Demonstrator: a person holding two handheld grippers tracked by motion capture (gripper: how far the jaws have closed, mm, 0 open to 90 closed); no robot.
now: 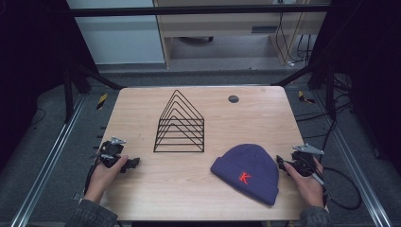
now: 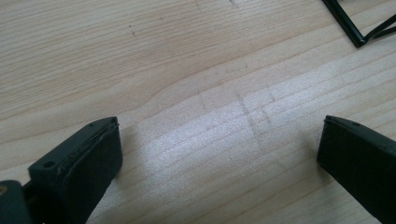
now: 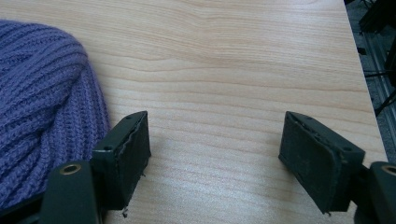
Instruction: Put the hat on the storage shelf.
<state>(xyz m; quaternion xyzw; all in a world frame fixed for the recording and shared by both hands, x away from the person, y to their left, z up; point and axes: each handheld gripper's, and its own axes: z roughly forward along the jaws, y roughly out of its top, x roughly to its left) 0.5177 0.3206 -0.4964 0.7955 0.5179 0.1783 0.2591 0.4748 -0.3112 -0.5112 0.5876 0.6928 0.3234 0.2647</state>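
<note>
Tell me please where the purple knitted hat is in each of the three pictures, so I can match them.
High view: the purple hat lies at lower right on the table, beside the right gripper.
Left gripper view: the hat is not in it; a corner of the black wire rack is at top right.
Right gripper view: the hat is at the left edge, beside the left-hand jaw.
Shared landmark: the light wooden tabletop.

Wooden table on grey floor; beyond the table, a pale cabinet and dangling cables.
</note>
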